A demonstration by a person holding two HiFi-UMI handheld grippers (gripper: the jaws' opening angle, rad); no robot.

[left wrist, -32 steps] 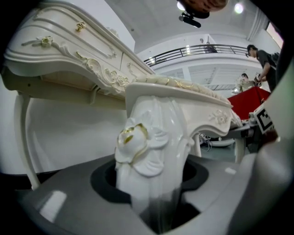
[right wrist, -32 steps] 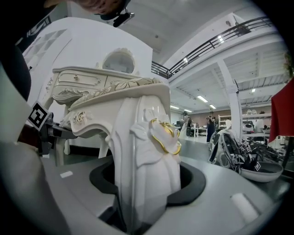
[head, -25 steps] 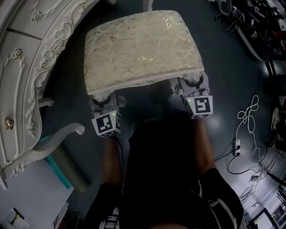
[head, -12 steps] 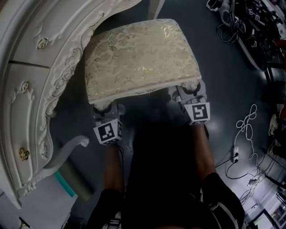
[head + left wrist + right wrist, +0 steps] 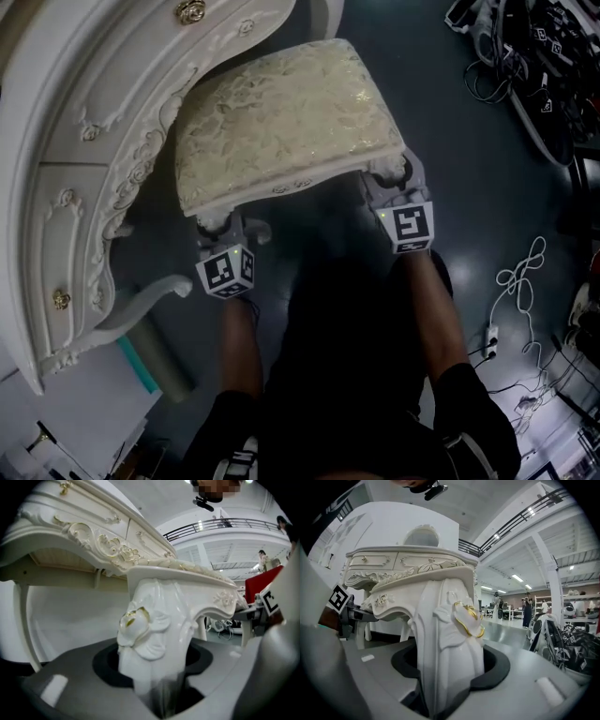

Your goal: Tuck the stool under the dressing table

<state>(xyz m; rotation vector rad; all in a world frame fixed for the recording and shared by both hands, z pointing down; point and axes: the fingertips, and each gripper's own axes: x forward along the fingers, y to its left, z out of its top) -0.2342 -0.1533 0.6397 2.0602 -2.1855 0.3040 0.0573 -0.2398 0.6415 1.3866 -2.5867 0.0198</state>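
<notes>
Stool (image 5: 281, 122): rigid carved frame with a padded seat. Judged moderately heavy; the glossy legs look slippery and chip-prone, so it is best held low on the two near legs. Left tongs (image 5: 223, 228) clamp the near-left leg (image 5: 154, 639). Right tongs (image 5: 389, 183) clamp the near-right leg (image 5: 450, 639). The seat lies just ahead of both, beside the dressing table (image 5: 84, 141) and not yet tucked under it.

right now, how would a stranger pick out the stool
Find the big white carved dressing table at the head view's left. At its curved front is the stool, near legs clamped in the left gripper and right gripper. It alone has a cream, floral padded seat.
</notes>
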